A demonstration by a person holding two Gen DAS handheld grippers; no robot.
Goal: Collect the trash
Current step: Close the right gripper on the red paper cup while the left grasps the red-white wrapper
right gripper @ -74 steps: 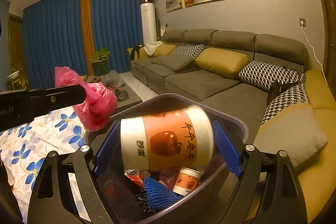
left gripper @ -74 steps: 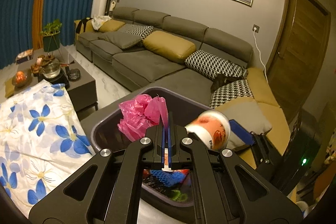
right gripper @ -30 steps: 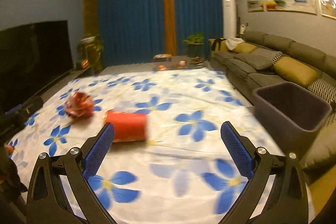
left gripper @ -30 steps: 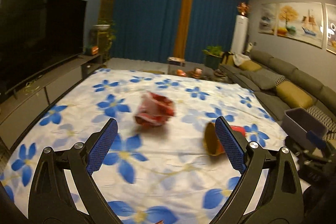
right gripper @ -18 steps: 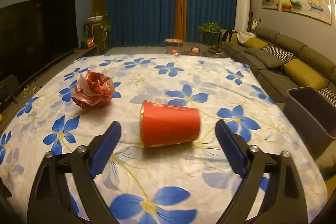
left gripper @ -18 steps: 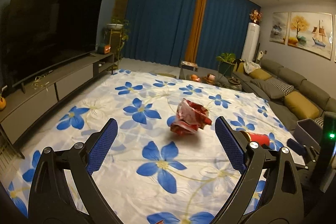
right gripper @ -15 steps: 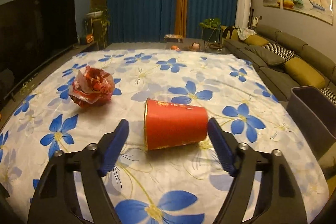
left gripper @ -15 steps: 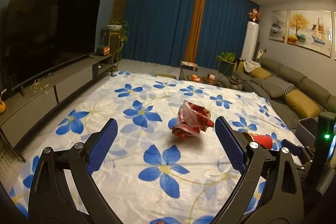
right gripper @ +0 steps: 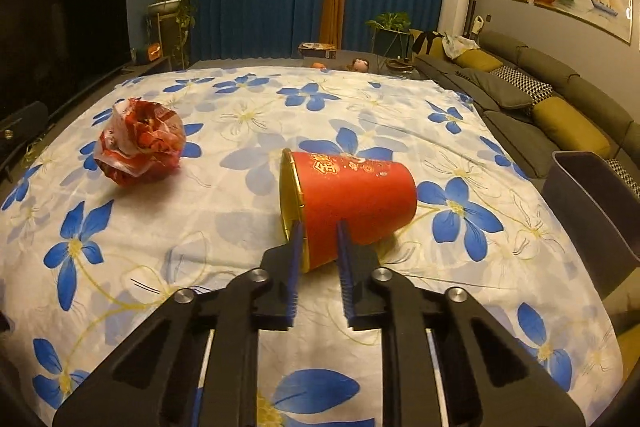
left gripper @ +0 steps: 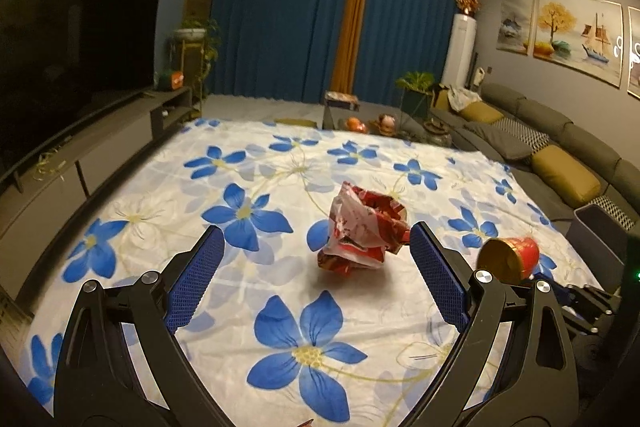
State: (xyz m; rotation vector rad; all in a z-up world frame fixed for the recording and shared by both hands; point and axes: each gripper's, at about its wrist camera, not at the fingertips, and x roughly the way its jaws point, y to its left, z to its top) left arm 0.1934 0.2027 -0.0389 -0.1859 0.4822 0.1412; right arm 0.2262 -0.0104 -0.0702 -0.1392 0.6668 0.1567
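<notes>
Covering the table, the cloth (right gripper: 224,211) carries a cup (right gripper: 352,195) lying on its side mid-cloth and a wrapper (left gripper: 362,233) nearer the left edge; the bin (right gripper: 592,195) stands off the right edge. The right gripper (right gripper: 318,255), wide earlier, has just closed onto the cup's rim wall. The left gripper (left gripper: 314,267), jaws spread, has drawn closer to the wrapper.

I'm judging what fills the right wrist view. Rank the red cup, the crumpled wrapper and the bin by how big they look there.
1. red cup, nearest the camera.
2. bin, though cut off by the frame edge, so unsure.
3. crumpled wrapper, farther away.
</notes>
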